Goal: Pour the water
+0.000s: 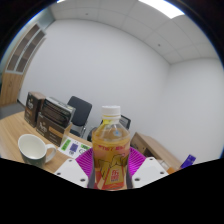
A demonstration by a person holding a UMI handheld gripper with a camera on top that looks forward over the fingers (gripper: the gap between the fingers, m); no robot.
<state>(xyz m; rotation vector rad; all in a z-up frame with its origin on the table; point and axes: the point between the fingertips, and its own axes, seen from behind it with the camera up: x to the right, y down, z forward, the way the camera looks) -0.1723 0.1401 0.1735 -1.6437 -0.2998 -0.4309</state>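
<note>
A clear plastic bottle [111, 150] with a white screw cap, amber liquid and an orange-pink label is shown upright, clamped between the gripper [111, 172] and its magenta pads, raised above the wooden desk [14, 140]. A glossy white ceramic cup [35, 150] with a loop handle is seen toward the desk's left part, before boxy radios [53, 115].

An office: panel ceiling lights [160, 8], chairs [80, 110], wooden table [12, 140].
</note>
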